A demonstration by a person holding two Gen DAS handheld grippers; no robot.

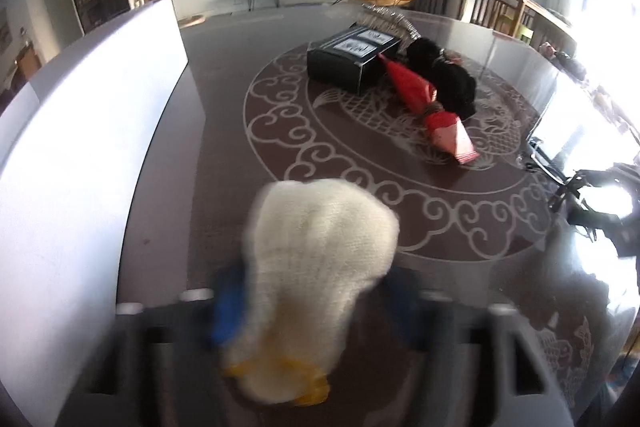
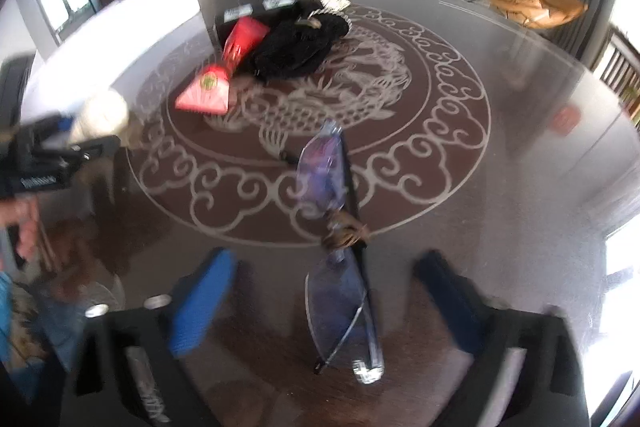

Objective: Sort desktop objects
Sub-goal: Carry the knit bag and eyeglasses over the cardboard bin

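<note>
My left gripper (image 1: 316,303) is shut on a white knitted glove (image 1: 320,267) with a yellow cuff and holds it above the dark glass table (image 1: 224,131). It also shows at the left of the right wrist view (image 2: 80,143). My right gripper (image 2: 324,291) is open, its blue fingers (image 2: 200,303) on either side of a purple-blue wrapped bundle (image 2: 340,247) tied with brown twine that lies on the table. A red wrapped bundle (image 1: 428,107) lies mid-table, also in the right wrist view (image 2: 224,75).
A black box (image 1: 352,59) stands beyond the red bundle beside a black cloth heap (image 1: 444,75) and a silver tinsel strip (image 1: 392,19). A white panel (image 1: 80,147) borders the table's left side. The table bears a pale dragon pattern (image 2: 320,107).
</note>
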